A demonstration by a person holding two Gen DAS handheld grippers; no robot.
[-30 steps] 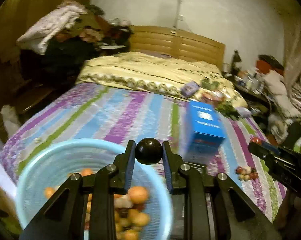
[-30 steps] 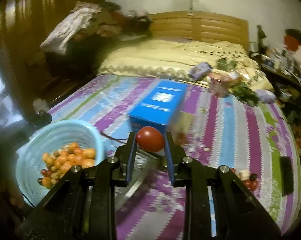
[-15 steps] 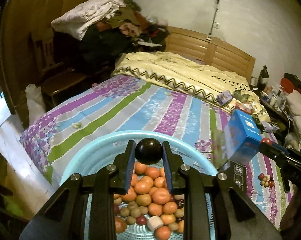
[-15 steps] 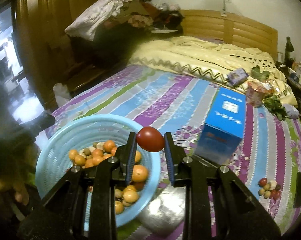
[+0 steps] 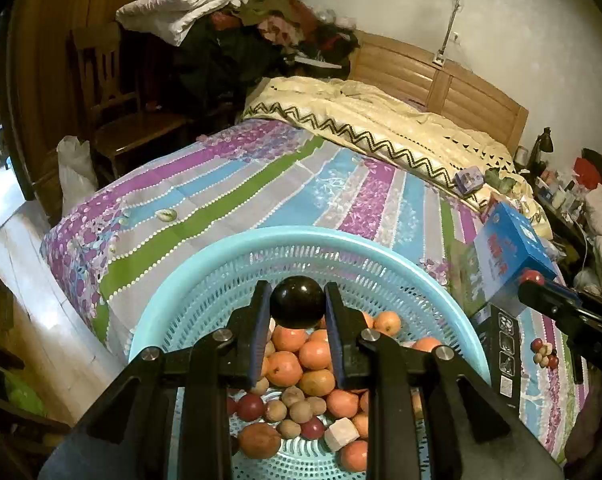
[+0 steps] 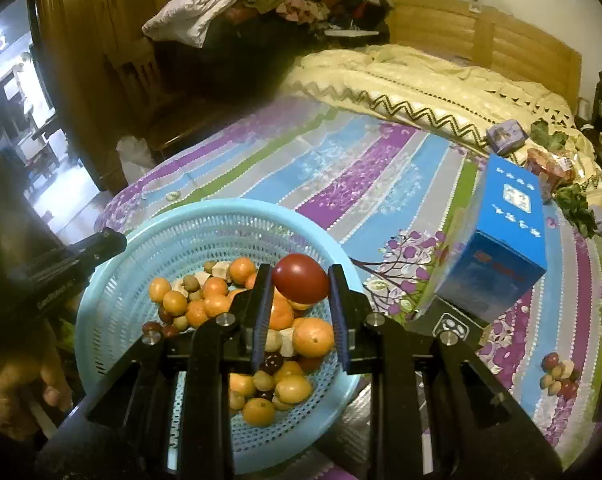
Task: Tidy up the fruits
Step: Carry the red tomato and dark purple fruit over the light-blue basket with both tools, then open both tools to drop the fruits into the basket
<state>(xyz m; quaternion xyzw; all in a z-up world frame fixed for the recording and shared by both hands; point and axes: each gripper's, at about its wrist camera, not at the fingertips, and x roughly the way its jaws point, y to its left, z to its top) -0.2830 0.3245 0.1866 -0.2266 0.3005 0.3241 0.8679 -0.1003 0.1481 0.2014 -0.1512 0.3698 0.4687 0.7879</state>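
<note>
Basket [image 5: 221,276] light blue; bedsheet [image 5: 261,184] purple-striped; box [image 6: 505,236] blue

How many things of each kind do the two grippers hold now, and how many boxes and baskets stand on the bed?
Dark round fruit in left gripper: 1
Red fruit in right gripper: 1
Blue box: 1
Blue basket: 1
Total: 4

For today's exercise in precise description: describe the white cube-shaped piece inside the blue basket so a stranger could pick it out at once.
Start at the striped bedspread and find the round light-blue basket at its near edge. Among the fruit heaped in it, look near the bottom of the pile for the white cube. It alone is pale and flat-sided; its neighbours are round orange, brown or dark red fruits.
</note>
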